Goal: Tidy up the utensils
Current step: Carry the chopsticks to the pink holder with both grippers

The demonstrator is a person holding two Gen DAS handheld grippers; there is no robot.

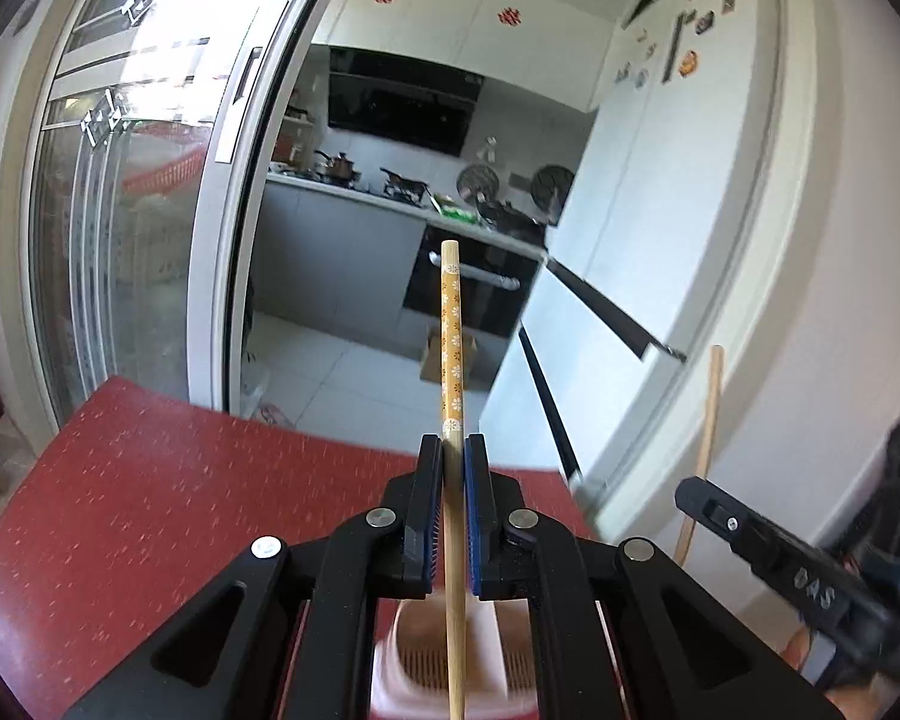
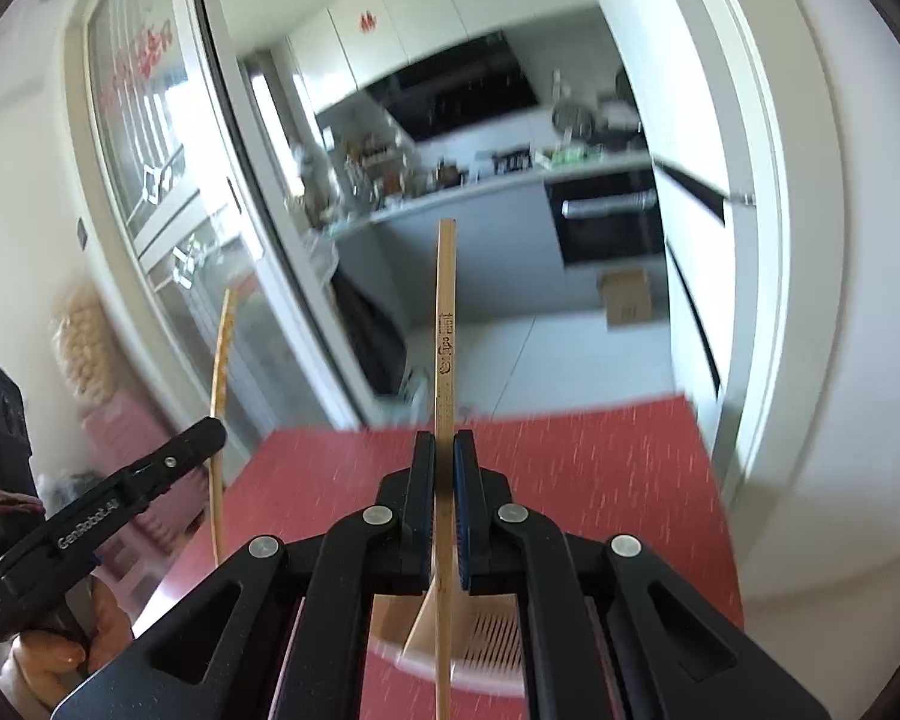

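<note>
Left wrist view: the left claw (image 1: pixel 453 450) is clamped on a flowered chopstick (image 1: pixel 452 336), which runs upright between the blue pads (image 1: pixel 469 516) and rises past the tips against the kitchen beyond. Its plain lower end drops behind the claw over a pink slotted holder (image 1: pixel 492 666) on the near edge of the red table (image 1: pixel 150 510). At far right the right claw (image 1: pixel 690 489) shows from the side, blurred, with a plain chopstick (image 1: pixel 709 420) standing up from it in front of a white fridge (image 1: pixel 660 210). A glass sliding door (image 1: pixel 120 210) fills the left of the view; an oven (image 1: pixel 480 288) and a cluttered kitchen counter lie far behind.

Right wrist view: the right claw (image 2: pixel 444 441) is closed tight on a plain chopstick (image 2: pixel 445 312) with dark characters printed on its shaft; the stick stands upright between the pads (image 2: pixel 463 516) and points toward the kitchen. Below the claw the stick passes over the pale holder (image 2: pixel 492 636), which sits on the red table (image 2: pixel 600 480). At near left the left claw (image 2: pixel 210 426) comes in from the side, gripped by a hand (image 2: pixel 54 654), with the flowered chopstick (image 2: pixel 221 396) standing up from its tip before the glass door (image 2: pixel 168 210). A cardboard box (image 2: pixel 627 297) sits on the far kitchen floor beside the oven (image 2: pixel 612 222).
</note>
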